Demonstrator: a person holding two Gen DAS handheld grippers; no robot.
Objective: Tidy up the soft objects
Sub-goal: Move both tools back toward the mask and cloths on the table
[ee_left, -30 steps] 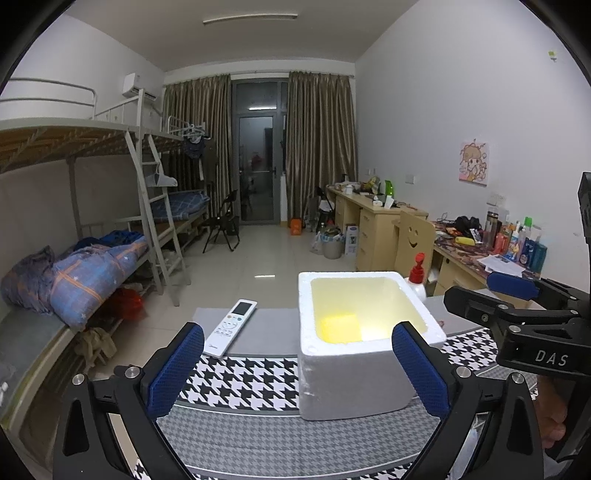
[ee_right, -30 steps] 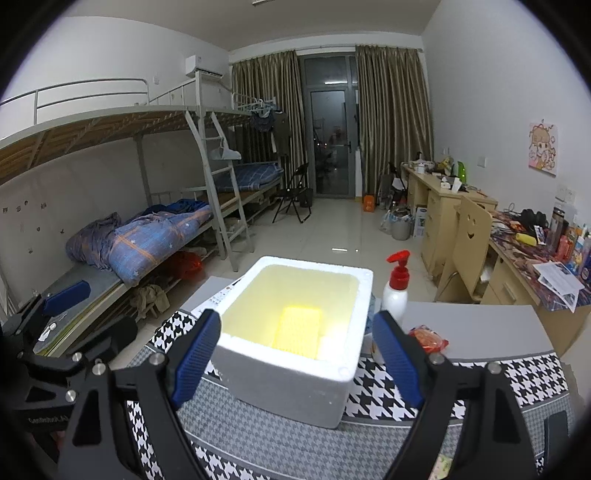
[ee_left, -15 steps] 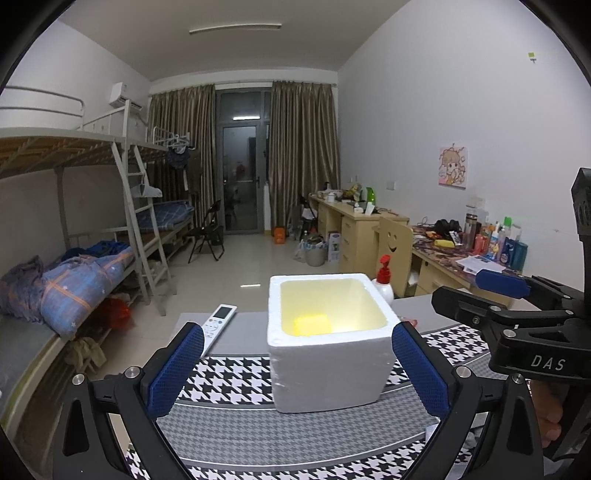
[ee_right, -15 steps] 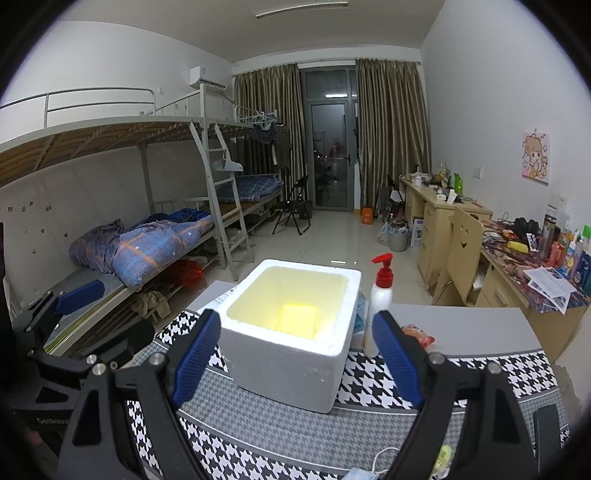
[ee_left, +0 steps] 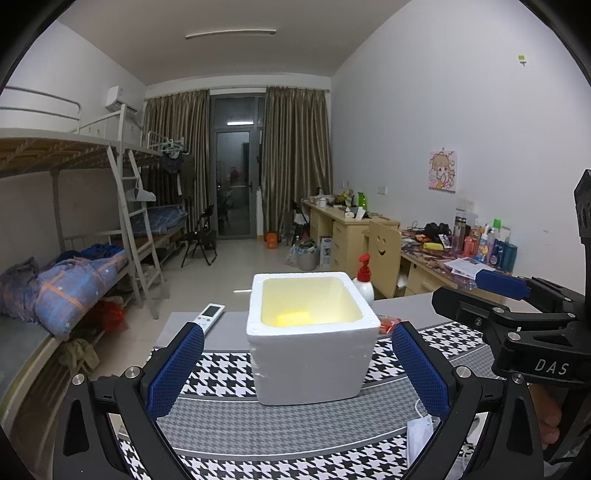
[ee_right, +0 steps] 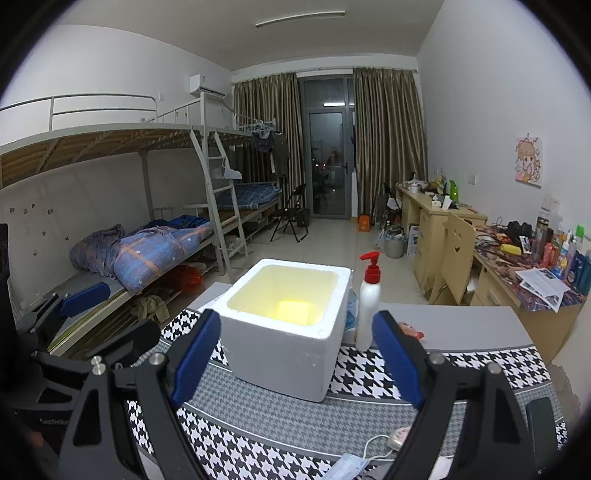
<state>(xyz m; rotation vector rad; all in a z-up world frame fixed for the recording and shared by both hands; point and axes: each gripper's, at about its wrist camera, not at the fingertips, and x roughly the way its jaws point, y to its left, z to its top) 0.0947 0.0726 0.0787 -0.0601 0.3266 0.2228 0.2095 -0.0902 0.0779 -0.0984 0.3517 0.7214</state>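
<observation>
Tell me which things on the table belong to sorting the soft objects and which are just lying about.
For the job:
foam box
yellow sponge inside it
face mask, probably

Lying about:
pump bottle
remote control
red packet
white cable

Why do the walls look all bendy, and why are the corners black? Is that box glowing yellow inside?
Left wrist view: a fisheye lens curves the walls and leaves black corners; the white foam box looks yellow inside, lit around a yellow sponge-like block. Right wrist view: the same bending; the ceiling strip light shows as a thin bright line, and the picture is sharp, not blurry.
</observation>
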